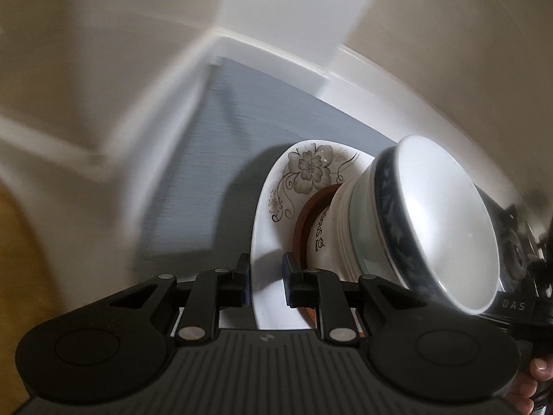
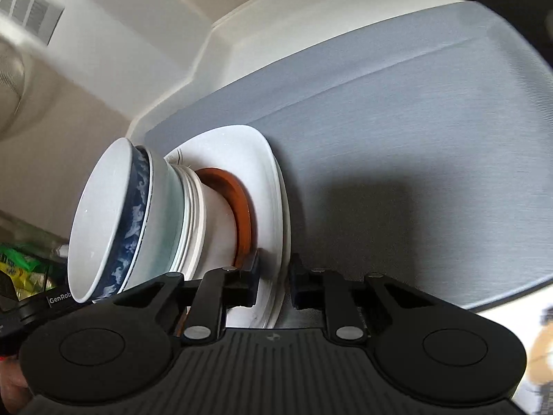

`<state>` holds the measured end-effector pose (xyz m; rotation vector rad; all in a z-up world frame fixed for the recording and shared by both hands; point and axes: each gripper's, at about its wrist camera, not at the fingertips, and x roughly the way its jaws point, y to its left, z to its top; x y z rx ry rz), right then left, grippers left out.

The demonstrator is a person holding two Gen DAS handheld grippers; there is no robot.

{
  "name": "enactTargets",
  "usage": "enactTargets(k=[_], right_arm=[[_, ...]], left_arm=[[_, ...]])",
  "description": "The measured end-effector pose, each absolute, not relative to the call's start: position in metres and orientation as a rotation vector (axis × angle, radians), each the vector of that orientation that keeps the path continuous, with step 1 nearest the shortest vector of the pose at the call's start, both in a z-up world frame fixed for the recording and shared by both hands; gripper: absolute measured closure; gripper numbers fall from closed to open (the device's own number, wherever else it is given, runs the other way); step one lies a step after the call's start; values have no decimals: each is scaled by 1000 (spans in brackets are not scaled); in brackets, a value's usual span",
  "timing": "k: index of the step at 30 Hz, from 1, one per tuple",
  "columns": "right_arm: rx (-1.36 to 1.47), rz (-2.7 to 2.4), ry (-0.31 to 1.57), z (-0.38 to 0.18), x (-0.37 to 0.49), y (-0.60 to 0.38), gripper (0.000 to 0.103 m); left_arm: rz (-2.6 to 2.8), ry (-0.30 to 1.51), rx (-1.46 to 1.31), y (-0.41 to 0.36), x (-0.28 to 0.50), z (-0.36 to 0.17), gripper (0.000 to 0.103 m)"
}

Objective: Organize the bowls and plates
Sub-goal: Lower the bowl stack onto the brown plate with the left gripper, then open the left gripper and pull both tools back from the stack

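A stack of dishes rests on a grey mat [image 1: 224,131]. At the bottom is a white floral plate [image 1: 276,186], also in the right wrist view [image 2: 266,180]. On it sit a brown saucer [image 1: 306,218], a white lettered bowl [image 1: 328,221], and a blue-patterned bowl [image 1: 442,228] on top. My left gripper [image 1: 266,278] has its jaws around the plate's rim, one finger on each side. My right gripper [image 2: 274,283] stands the same way on the opposite rim. Both views are tilted. The top bowl also shows in the right wrist view [image 2: 107,218].
The mat [image 2: 414,138] lies on a white surface [image 1: 380,79] with raised edges. Beige walls lie behind. A green and yellow package [image 2: 20,269] lies at the far left of the right wrist view. The other gripper's body [image 1: 515,304] shows behind the bowls.
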<state>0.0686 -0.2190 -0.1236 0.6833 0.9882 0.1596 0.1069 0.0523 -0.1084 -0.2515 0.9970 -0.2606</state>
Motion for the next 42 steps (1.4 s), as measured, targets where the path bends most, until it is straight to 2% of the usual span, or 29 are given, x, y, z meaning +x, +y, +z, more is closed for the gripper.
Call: enactTargets(k=[9,19,20,21,22,24,25,26,29,30,32,33,35,38,42], right_arm=[[721,17,952,-125,61,-312,84],[677,-12,926,-126,78,-358,83],[672,-13,922,-127,76,-358,82],[670,-14,920,-129,78,-358,80],[669,-22,921,-129,76,-357,79],[654,-46,919,-125,67,-351,78],[643,-66,917,-123,63,-348,75],[631,-91,910,-120,57,-346,63],[579,-163,857,-104,33,-335,42],[555,-172,839,-98,24,-330,40],[514,-177,813,-86,10,-319,27],[491,-178,804,-81,3,-314,23],[437,-186,791,-69,-7,-301,9],[355,-198,777,-52,-16,-284,0],[292,-195,795,-37,-17,-268,0]], left_arm=[[-340,981,-184,-61,129,-111,83],[-371,961,-118,-92,133,-110,82],[-362,948,-95,-94,127,-106,75],[-350,942,-69,-94,124,-104,61],[-338,941,-47,-94,120,-101,55],[-309,930,-7,-94,119,-96,32],[-295,927,11,-93,117,-93,26],[-284,923,24,-92,114,-89,18],[-285,912,31,-85,97,-74,13],[-280,911,40,-86,94,-71,6],[-272,896,40,-86,88,-65,0],[-275,880,34,-88,87,-66,0],[-279,856,23,-88,77,-58,0],[-297,876,31,-94,67,-50,0],[-293,916,55,-103,61,-48,0]])
